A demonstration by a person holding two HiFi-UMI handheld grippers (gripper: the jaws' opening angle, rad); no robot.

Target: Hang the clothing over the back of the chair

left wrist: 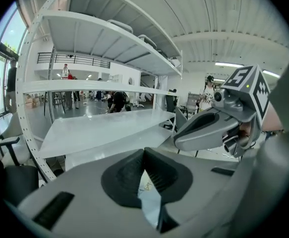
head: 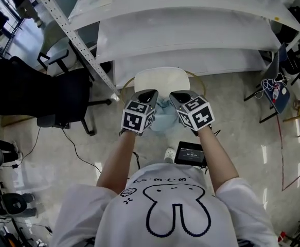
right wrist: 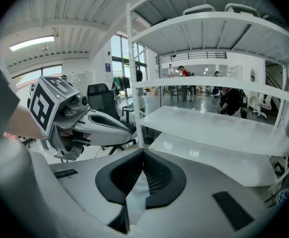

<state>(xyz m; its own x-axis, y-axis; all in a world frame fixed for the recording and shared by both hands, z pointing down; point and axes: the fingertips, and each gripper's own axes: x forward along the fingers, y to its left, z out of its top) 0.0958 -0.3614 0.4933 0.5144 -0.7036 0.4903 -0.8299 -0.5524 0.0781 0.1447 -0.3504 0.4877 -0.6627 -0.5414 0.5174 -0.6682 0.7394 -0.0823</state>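
Observation:
A pale blue piece of clothing [head: 163,118] hangs between my two grippers, above a white chair [head: 160,78] that stands in front of the shelves. My left gripper [head: 148,94] is shut on one part of the fabric. In the left gripper view the cloth [left wrist: 149,200] is pinched where the dark pads [left wrist: 129,175] meet. Close beside it, my right gripper [head: 177,96] is shut on another part; its own view shows the cloth [right wrist: 137,198] caught between its pads [right wrist: 156,175]. Each gripper shows in the other's view: the right one [left wrist: 208,129], the left one [right wrist: 99,127]. Most of the garment is hidden under the grippers.
A white shelving rack [head: 191,32] stands right behind the chair. A black office chair [head: 41,94] is at the left. A dark device [head: 190,153] and a small white object [head: 169,155] lie on the floor near my feet. A stand with a bag and cables [head: 274,92] is at the right.

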